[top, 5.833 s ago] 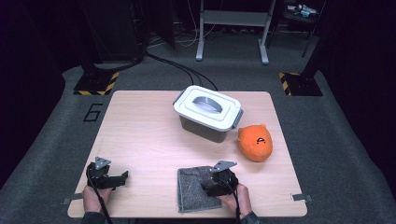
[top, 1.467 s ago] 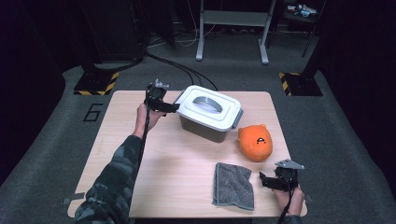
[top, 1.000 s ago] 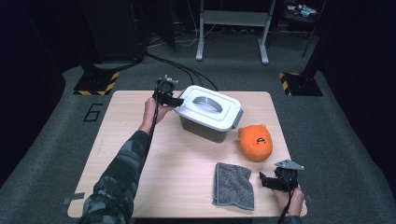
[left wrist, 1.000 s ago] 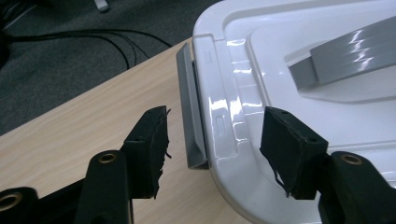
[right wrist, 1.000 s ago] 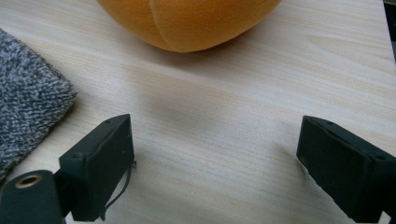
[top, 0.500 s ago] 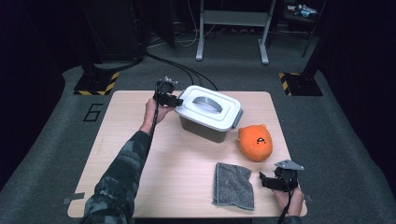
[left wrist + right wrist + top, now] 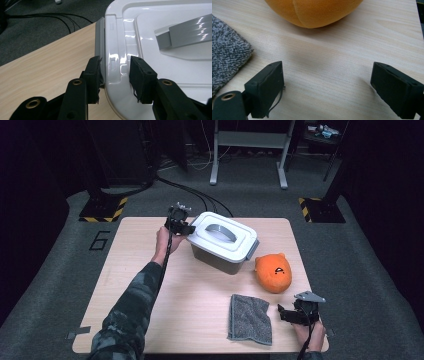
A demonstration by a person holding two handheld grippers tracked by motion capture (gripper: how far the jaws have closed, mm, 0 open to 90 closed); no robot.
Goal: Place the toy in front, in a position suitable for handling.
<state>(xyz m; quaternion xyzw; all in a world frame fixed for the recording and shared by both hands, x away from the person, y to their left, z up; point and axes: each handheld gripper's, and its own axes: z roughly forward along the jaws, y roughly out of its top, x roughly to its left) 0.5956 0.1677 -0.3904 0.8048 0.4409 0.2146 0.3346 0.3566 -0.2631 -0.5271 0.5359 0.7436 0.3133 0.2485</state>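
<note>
The bench (image 7: 150,285), a pale wood top, carries three things. Largest is the storage box (image 7: 220,257), grey-bodied, standing toward the far edge near the middle, slightly skewed to the bench edges. Its white lid (image 7: 222,237) is seated on top, with a grey handle (image 7: 222,229) lying in a recess at the centre. A grey latch (image 7: 100,40) runs down the lid's short end facing the far left corner.

The orange plush toy (image 7: 273,272) lies near the right edge, just beside the box's right end and apart from it. The grey cloth (image 7: 250,318) lies flat close to the near edge, right of the middle, a short way on the near side of the toy.

The left gripper (image 7: 178,223) is held at the box's left end by an outstretched arm in a camouflage sleeve (image 7: 132,305). In the left gripper view its fingers (image 7: 92,75) straddle the lid's rim: one sits outside against the latch, the other over the lid's top surface. They have just been closing, with the rim and latch between them. The outer pad appears to touch the latch; I cannot tell whether the inner one presses on the lid.

The right gripper (image 7: 292,316) rests low at the near right corner, between cloth and bench edge. Its fingers (image 7: 265,87) stand wide apart over bare wood, clamped on nothing.
</note>
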